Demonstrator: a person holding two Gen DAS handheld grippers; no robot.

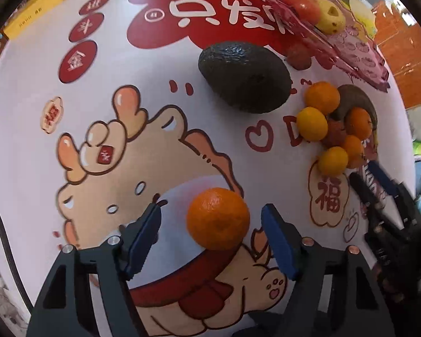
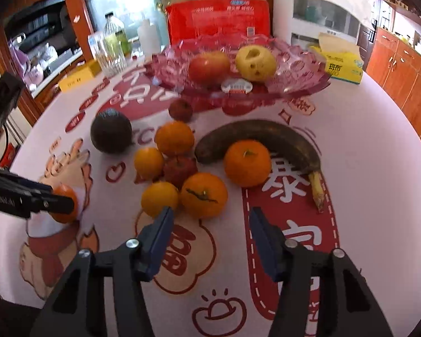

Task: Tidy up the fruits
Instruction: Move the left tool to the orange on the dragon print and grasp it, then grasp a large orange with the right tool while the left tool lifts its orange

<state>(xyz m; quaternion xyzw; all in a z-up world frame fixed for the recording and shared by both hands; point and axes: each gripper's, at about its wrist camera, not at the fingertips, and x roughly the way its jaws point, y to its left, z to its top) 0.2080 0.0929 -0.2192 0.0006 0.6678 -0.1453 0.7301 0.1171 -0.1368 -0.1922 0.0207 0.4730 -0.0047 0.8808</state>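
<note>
Open right tool (image 2: pixel 210 219) faces clustered oranges (image 2: pixel 204 195).

Tangerine (image 1: pixel 218 218) between left tongs (image 1: pixel 212 229)

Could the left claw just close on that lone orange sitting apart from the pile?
Probably yes. The left gripper is open with the lone orange sitting between its blue fingers, nothing else nearby; the avocado lies well beyond.

Bright, even daylight across both views, shadows soft and faint under the fruit. Heavy fisheye bend curves the tablecloth (image 1: pixel 28 140), with black vignette in the corners. Motion blur smears the pink dish (image 2: pixel 294 78) and the far clutter. Glare washes out the white cabinet (image 2: pixel 322 14); near gripper fingers stay sharp.
</note>
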